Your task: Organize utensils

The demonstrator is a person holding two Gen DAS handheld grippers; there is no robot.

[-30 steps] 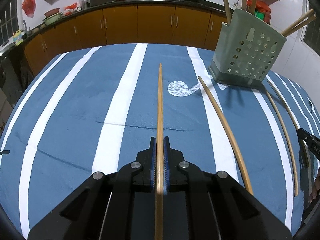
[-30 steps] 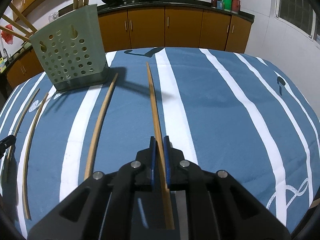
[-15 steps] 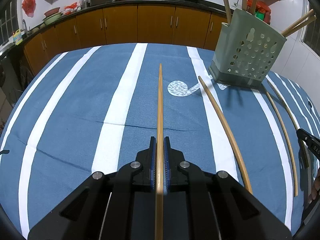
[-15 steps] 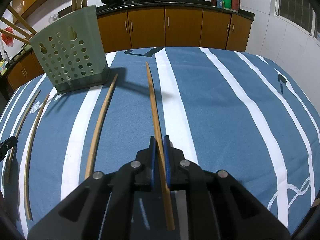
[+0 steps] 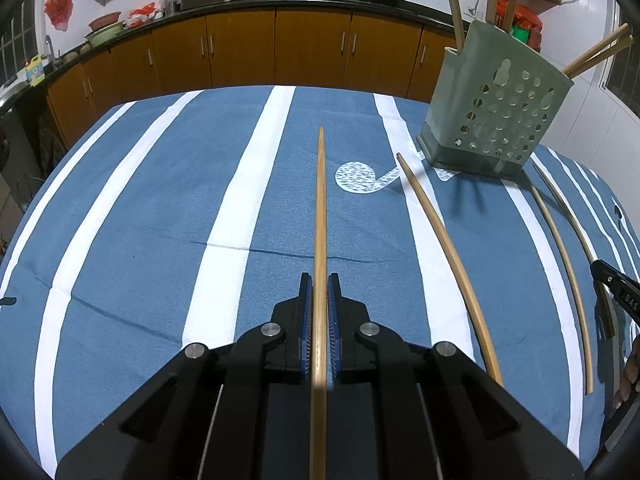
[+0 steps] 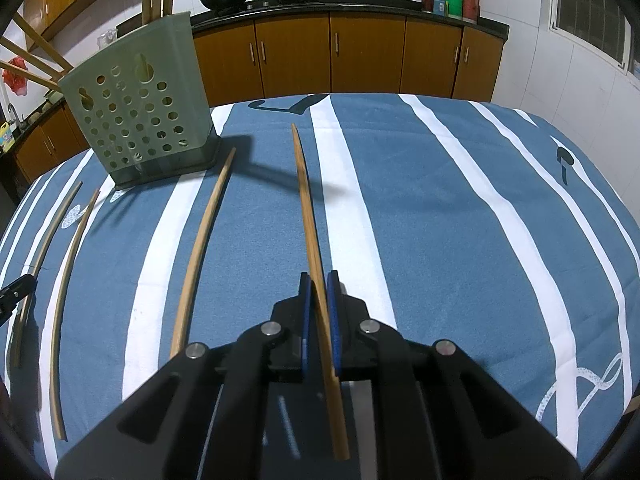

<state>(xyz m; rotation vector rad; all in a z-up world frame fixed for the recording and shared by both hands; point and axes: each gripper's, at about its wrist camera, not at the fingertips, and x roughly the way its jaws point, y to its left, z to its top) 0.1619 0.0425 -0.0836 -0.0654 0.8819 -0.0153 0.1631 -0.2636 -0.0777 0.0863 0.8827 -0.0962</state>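
Left gripper (image 5: 319,280) clamped on one chopstick (image 5: 320,208), right gripper (image 6: 318,280) clamped on another chopstick (image 6: 306,204), both held above the striped tablecloth (image 5: 140,220). Green holder (image 5: 492,120) stands near the cloth's far edge; three loose chopsticks (image 6: 200,248) lie on the cloth before it.

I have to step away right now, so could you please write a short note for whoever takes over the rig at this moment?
Left hand-held gripper: shut on a chopstick, pointing ahead over the striped cloth.
Right hand-held gripper: shut on another chopstick, angled slightly within the jaws.
Green holder: upright at the far side of the cloth, several chopsticks already standing in it.
Loose on the cloth: one chopstick beside the holder, plus two thinner dark ones further to the left hand-held gripper's side.
Left to do: drop both held chopsticks into the holder, then collect the three loose ones.
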